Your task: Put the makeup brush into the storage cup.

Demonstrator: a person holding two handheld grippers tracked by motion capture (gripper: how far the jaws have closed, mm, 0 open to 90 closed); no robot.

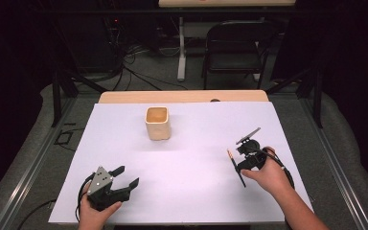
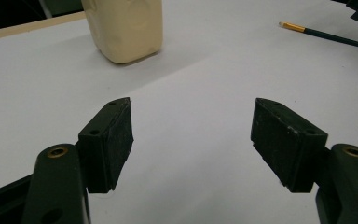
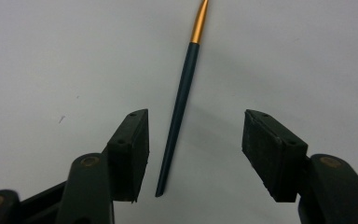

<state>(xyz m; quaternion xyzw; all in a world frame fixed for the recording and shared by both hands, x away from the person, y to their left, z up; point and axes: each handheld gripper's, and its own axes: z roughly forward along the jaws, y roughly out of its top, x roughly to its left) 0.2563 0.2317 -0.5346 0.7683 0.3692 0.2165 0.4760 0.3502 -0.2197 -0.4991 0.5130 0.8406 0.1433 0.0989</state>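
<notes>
A thin dark brush with a gold ferrule (image 1: 236, 168) lies flat on the white sheet at the right. My right gripper (image 1: 241, 159) is lowered over it, jaws open. In the right gripper view the brush (image 3: 182, 102) runs up between the two pads, nearer the left pad (image 3: 133, 149), and neither pad touches it. A cream square cup (image 1: 157, 123) stands upright toward the far middle of the sheet. My left gripper (image 1: 129, 175) rests near the front left, open and holding nothing. The left gripper view looks past its jaws (image 2: 191, 135) at the cup (image 2: 123, 28) and the brush (image 2: 335, 39).
The white sheet (image 1: 196, 191) covers most of the wooden table (image 1: 182, 96). A black folding chair (image 1: 235, 45) and a white post (image 1: 181, 48) stand on the floor beyond the far edge. Black frame rails run along both sides.
</notes>
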